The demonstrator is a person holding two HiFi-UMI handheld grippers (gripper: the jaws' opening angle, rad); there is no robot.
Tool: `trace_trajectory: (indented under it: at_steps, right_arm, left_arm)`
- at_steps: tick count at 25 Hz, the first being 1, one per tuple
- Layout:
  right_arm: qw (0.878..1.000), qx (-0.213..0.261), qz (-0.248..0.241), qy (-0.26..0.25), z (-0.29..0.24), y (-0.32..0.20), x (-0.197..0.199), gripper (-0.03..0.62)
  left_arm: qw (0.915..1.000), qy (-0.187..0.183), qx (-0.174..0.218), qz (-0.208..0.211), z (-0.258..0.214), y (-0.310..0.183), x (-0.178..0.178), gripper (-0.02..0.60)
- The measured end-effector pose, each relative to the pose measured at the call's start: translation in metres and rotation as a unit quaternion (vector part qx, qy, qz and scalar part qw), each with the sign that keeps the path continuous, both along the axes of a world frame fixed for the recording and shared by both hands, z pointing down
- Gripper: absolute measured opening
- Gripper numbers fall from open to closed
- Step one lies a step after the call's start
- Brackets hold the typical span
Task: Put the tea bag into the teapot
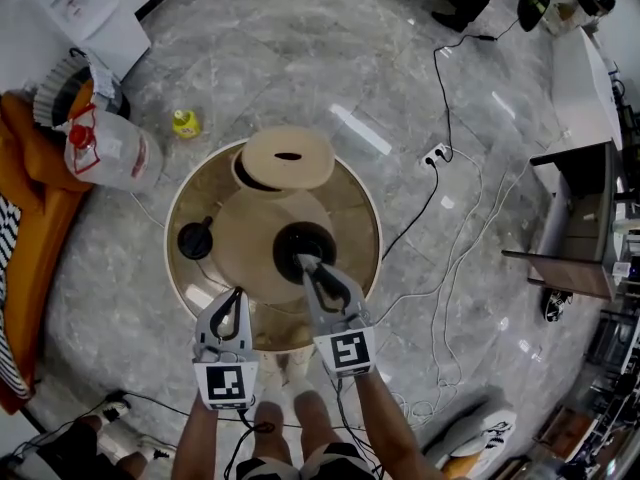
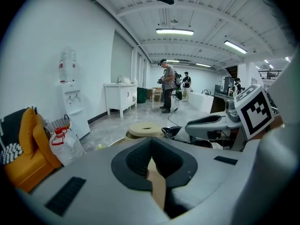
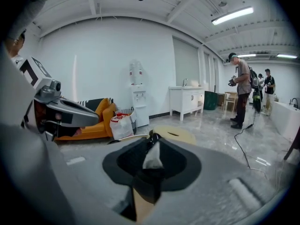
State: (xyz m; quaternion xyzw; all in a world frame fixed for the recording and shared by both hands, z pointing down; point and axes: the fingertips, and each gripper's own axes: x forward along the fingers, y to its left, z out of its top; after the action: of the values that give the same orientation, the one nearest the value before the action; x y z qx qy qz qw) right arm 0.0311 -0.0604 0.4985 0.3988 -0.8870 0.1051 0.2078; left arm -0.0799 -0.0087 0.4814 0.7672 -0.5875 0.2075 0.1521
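A big tan teapot point(image 1: 245, 233) with a dark round mouth point(image 1: 305, 246) stands on a round brown table point(image 1: 358, 200). Its black lid point(image 1: 195, 239) lies to the left on the table. My right gripper point(image 1: 300, 260) reaches over the near rim of the mouth. In the right gripper view that gripper point(image 3: 152, 136) has a white tea bag point(image 3: 153, 157) hanging between its jaws, pinched near the tips. My left gripper point(image 1: 238, 292) hovers at the table's front edge, shut and holding nothing; in its own view its jaws point(image 2: 151, 140) meet at the tips.
A tan round disc with a slot point(image 1: 288, 158) rests at the table's far side. On the floor lie a bagged water jug point(image 1: 110, 150), an orange sofa point(image 1: 25, 218), a small yellow object point(image 1: 185, 123) and cables with a power strip point(image 1: 437, 154). People stand far off point(image 2: 167, 92).
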Motion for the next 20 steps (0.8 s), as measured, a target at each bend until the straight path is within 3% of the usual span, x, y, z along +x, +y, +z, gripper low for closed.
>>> trace_trajectory:
  at_steps: [2, 4, 11, 16, 20]
  right_arm:
    - [1.0, -0.003, -0.002, -0.002, 0.001, 0.0, -0.001, 0.141]
    - [1.0, 0.0, -0.002, -0.002, 0.002, -0.001, 0.0, 0.172]
    - [1.0, -0.003, 0.002, -0.002, -0.008, -0.001, 0.001, 0.172]
    - [1.0, 0.003, -0.001, -0.018, -0.033, 0.003, -0.001, 0.17]
    - [1.0, 0.017, 0.003, -0.022, -0.07, 0.009, 0.002, 0.143]
  left_arm:
    - [1.0, 0.007, 0.0, -0.006, -0.003, -0.002, 0.001, 0.016]
    - [0.9993, 0.027, -0.008, -0.026, -0.007, -0.004, 0.001, 0.016]
    - [0.9995, 0.025, -0.001, -0.018, -0.018, -0.006, 0.003, 0.017]
    - [0.9995, -0.002, 0.027, 0.014, -0.04, -0.007, 0.003, 0.017]
    - [0.9992, 0.019, 0.034, 0.004, -0.079, -0.004, 0.008, 0.017]
